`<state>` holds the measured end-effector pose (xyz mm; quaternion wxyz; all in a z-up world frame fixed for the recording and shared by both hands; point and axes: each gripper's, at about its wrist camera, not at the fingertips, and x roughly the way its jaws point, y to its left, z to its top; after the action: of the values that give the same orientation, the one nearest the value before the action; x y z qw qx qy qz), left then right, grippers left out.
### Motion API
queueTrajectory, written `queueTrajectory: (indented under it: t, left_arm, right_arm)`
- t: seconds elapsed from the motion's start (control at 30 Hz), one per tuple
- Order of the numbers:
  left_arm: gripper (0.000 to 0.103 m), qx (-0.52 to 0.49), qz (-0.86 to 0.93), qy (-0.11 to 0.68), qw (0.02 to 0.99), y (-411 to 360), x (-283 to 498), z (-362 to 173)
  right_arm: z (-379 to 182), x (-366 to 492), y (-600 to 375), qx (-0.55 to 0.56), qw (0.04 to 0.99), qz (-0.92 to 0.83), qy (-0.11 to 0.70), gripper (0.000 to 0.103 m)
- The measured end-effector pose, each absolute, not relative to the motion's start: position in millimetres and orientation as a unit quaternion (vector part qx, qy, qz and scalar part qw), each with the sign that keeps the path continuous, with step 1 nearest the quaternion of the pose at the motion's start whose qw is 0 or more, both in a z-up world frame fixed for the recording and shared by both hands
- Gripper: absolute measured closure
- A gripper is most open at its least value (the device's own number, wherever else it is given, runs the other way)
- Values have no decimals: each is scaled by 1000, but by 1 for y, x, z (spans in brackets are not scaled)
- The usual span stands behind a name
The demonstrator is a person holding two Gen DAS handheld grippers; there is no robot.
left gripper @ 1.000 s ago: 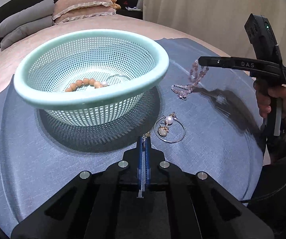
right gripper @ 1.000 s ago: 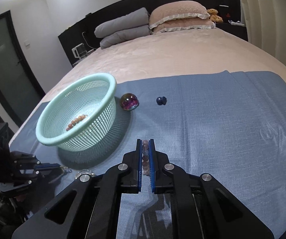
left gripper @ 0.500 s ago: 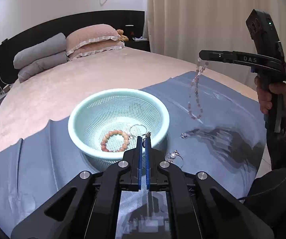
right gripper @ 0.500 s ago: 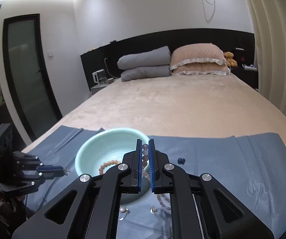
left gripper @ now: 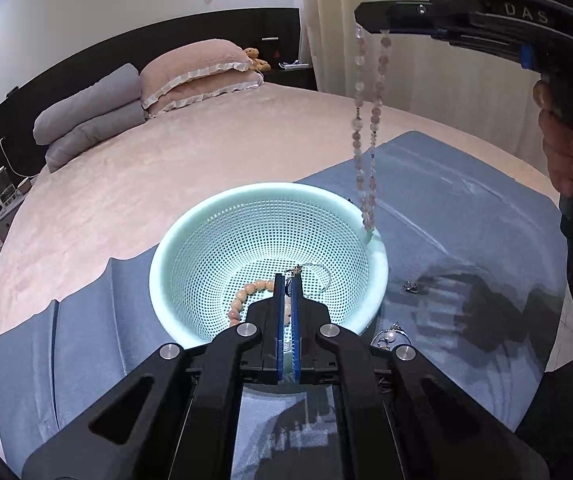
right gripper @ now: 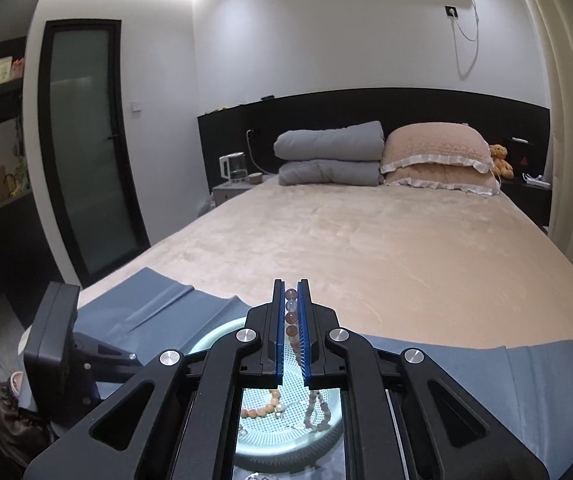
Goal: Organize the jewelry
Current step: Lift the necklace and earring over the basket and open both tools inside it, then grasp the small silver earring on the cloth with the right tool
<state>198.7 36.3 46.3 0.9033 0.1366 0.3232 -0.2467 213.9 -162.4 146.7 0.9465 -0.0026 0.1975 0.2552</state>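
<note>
A mint-green mesh basket (left gripper: 190, 240) stands on the blue cloth (left gripper: 466, 216) and holds a peach bead bracelet (left gripper: 242, 298) and a thin silver hoop (left gripper: 318, 276). My left gripper (left gripper: 286, 278) is shut on a small charm piece (left gripper: 296, 269) above the basket's inside. My right gripper (right gripper: 291, 292) is shut on a pink-and-white bead necklace (left gripper: 366, 120); it hangs down with its low end at the basket's right rim. The right gripper also shows high in the left wrist view (left gripper: 374, 20). The beads show between its fingers (right gripper: 291, 312).
A pearl ring piece (left gripper: 390, 336) and a small silver item (left gripper: 410, 286) lie on the cloth right of the basket. The cloth covers the foot of a beige bed (right gripper: 366, 248) with pillows (right gripper: 434, 156) at the headboard.
Both grippers have risen and moved over the basket. The necklace has been lifted off the cloth and now hangs at the basket's right rim.
</note>
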Motion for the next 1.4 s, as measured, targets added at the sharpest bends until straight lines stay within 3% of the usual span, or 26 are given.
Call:
queueTrajectory:
  t: [0.5,0.73,0.8,0.9,0.93,0.97,1.03,1.07,1.1,1.13,1.17,1.4]
  left_arm:
    - [100,115,-238,368,891,40,227,11]
    - [99,111,-235,384,886,36,234,1]
    - [94,108,-237,383,886,36,234,1]
    - [71,106,-227,379,891,39,232,2]
    - [59,103,-222,376,894,42,230,3]
    - [46,100,-221,370,897,44,228,5]
    - [31,96,-226,351,904,49,219,9]
    - [22,100,-230,339,907,50,214,11]
    - [18,105,-237,327,909,51,208,13]
    - [9,111,-250,316,909,52,200,15]
    - [5,119,-264,305,907,53,192,16]
    - [6,200,-359,261,874,38,139,0]
  right_arm:
    - [40,266,-131,-33,905,251,342,97]
    - [21,268,-130,-39,896,247,366,96]
    - [21,267,-132,-34,898,245,365,93]
    - [22,266,-135,-36,900,236,365,93]
    - [22,265,-138,-37,902,231,364,93]
    - [22,263,-141,-36,902,229,363,87]
    - [23,257,-151,-33,907,225,355,61]
    - [24,252,-157,-32,912,220,345,39]
    - [25,247,-164,-31,916,218,335,26]
    - [24,240,-170,-31,918,219,330,20]
    - [23,235,-176,-33,918,222,327,16]
    - [-3,196,-214,-59,914,216,337,16]
